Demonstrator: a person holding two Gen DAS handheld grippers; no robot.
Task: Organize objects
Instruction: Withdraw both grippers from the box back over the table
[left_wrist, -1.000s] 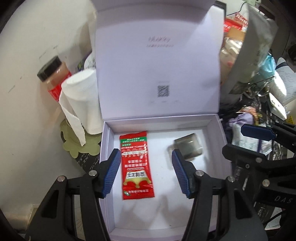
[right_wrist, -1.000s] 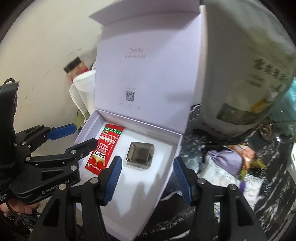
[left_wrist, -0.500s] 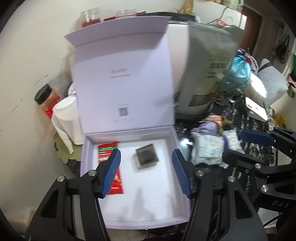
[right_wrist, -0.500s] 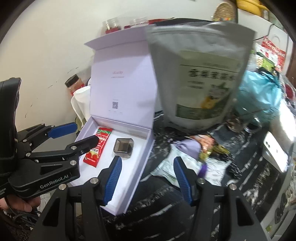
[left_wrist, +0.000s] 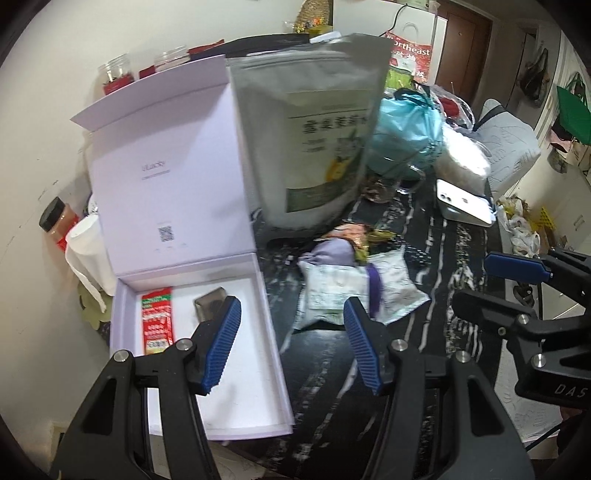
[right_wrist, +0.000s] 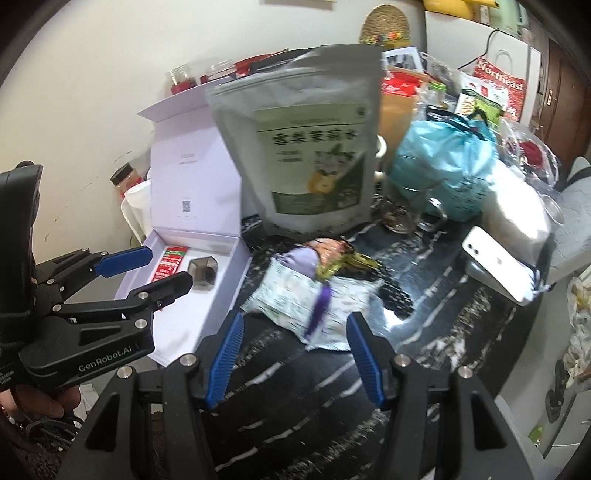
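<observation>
A pale lilac box (left_wrist: 258, 332) lies open at the left of a cluttered black marbled tabletop (left_wrist: 332, 376), its lid standing upright; inside lie a red sachet (left_wrist: 158, 320) and, just beside it, a small dark cube (left_wrist: 208, 301); the left gripper (left_wrist: 291, 345) hangs above the box's right wall, its fingers (left_wrist: 221, 343) about half open and empty, the left one over the box floor near the cube, the right one over the tabletop; right of the box, pale snack packets (right_wrist: 295, 295) and a purple pouch (right_wrist: 301, 258) lie in a heap before a tall grey bag (right_wrist: 306, 147); the right gripper (right_wrist: 295, 356) hovers just short of that heap, fingers (right_wrist: 364, 356) likewise half open and holding nothing; a white phone (right_wrist: 495, 262) rests well to the right.
</observation>
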